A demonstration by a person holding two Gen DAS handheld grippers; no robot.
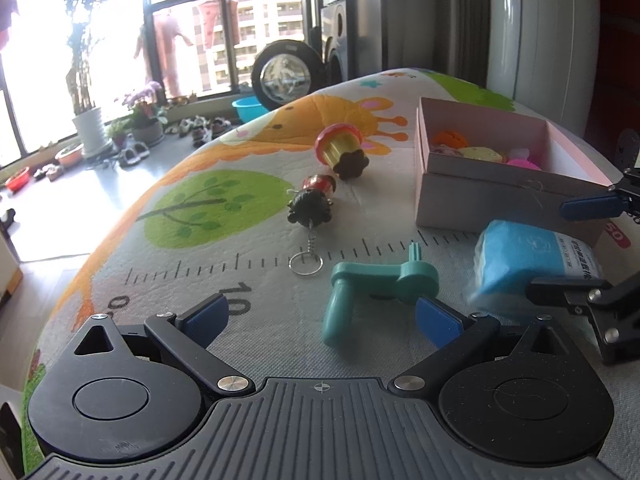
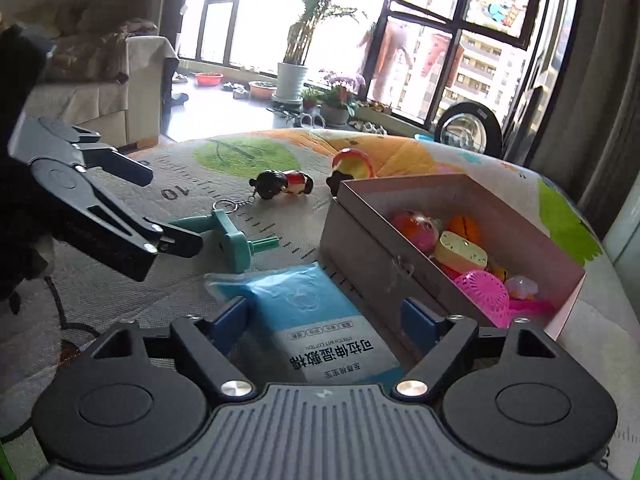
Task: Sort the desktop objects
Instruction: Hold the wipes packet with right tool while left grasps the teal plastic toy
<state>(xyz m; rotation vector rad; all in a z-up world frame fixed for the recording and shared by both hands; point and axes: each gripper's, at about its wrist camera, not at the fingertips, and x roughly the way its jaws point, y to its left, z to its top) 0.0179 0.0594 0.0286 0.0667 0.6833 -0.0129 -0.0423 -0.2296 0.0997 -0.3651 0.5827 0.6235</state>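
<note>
The right gripper point(image 2: 324, 320) stands wide, its blue pads on either side of the blue packet point(image 2: 316, 312) but, as far as can be told, not yet pressing it; the packet lies flat on the play mat point(image 2: 120, 280), just beside the near wall of the pink box point(image 2: 400, 256). The left gripper point(image 1: 322, 318) is also spread wide and holds nothing; the green crank handle point(image 1: 372, 284) lies on the mat just ahead of its fingertips, the crank's grip reaching in between them.

The step in hand looks like taking the packet to put it in the box, which already holds several plastic toys point(image 2: 460, 256); the doll keychain point(image 1: 312, 204) and the red and yellow toy point(image 1: 340, 148) wait farther off on the mat. To do it well, close evenly across the packet's width, since soft wrapping will buckle and slip if pinched at one corner; lift clear of the box wall before moving over it; keep the left gripper away from the right one's path, as the two stand close together here.
</note>
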